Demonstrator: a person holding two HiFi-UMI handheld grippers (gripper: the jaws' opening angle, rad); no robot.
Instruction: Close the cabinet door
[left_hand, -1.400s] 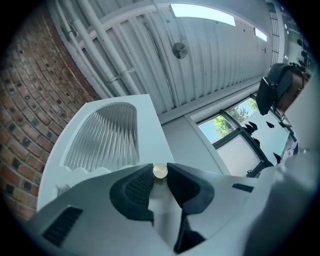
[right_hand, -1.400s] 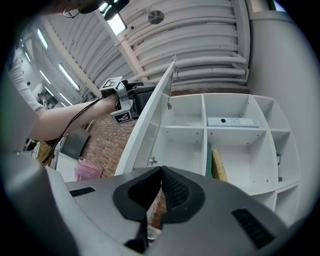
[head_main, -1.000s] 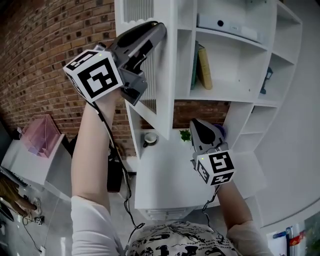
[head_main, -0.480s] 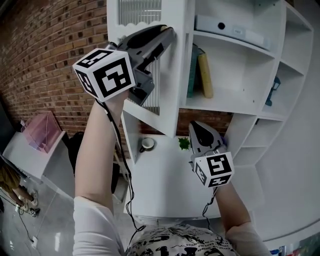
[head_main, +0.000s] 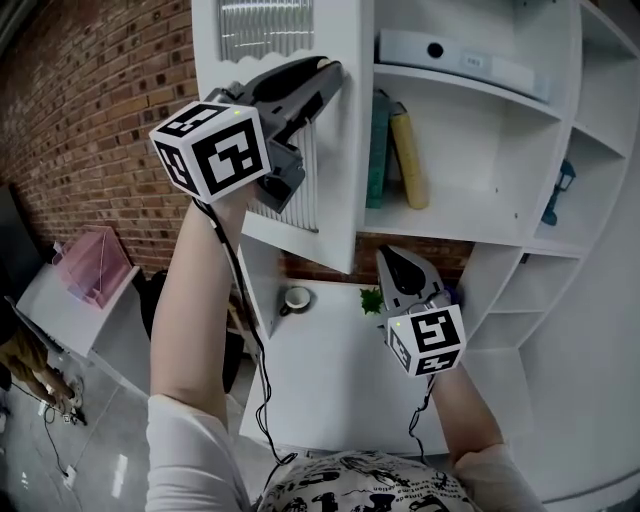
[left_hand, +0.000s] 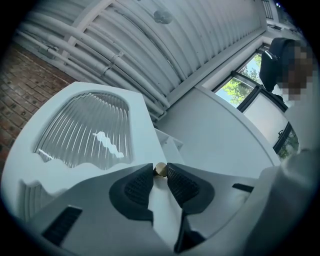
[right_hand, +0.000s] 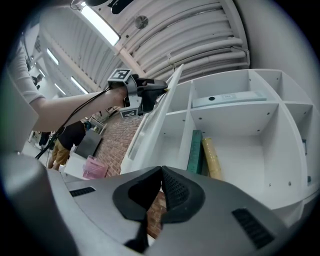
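The white cabinet door (head_main: 335, 190) with a ribbed glass panel (left_hand: 80, 130) stands part open in front of the shelf unit. My left gripper (head_main: 325, 70) is raised at the door's free edge, and in the left gripper view (left_hand: 160, 170) its pads pinch the small brass knob (left_hand: 160, 170). The right gripper (head_main: 393, 258) hangs lower, below the open shelves, pointing up and touching nothing. The right gripper view has its jaws (right_hand: 161, 172) shut and empty, with the door (right_hand: 150, 125) and the left gripper (right_hand: 150, 90) beyond them.
A green book (head_main: 377, 150) and a yellow book (head_main: 410, 155) stand on the shelf behind the door. A flat binder (head_main: 460, 60) lies one shelf up. A cup (head_main: 296, 299) and a small plant (head_main: 370, 297) sit on the counter below. A brick wall (head_main: 100, 120) is at the left.
The left gripper has moved with the door edge toward the shelf unit, narrowing the gap. The right gripper has shifted slightly and stays low.
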